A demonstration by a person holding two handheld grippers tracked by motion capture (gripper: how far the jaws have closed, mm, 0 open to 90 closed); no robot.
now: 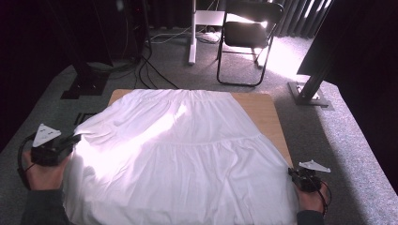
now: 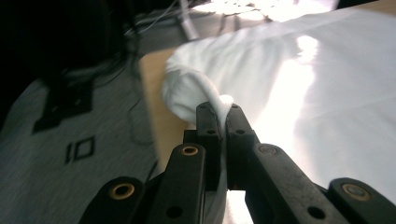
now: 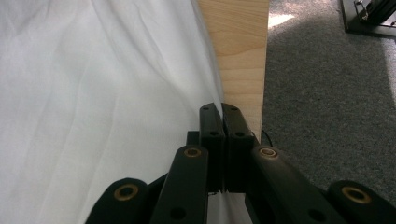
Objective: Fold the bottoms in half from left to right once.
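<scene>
Plainly, unlabelled white skirt (image 1: 178, 154) pinched by both grippers.

- left gripper (image 1: 70, 140): black body, grey three-cornered plate on top, black cable looping off behind the hand
- right gripper (image 1: 292, 172): same build, black with a grey three-cornered plate, thin black cable curling past the wrist
- jaws in both gripper views: two flat black bars with small dark screw holes near the tips
- black linkage arms below the jaws, each with brass-coloured round bushings at the pivots
- left hand (image 1: 43, 174): dark grey sleeve at the wrist
- right hand (image 1: 308, 199): dark sleeve cuff at the frame's bottom edge
</scene>
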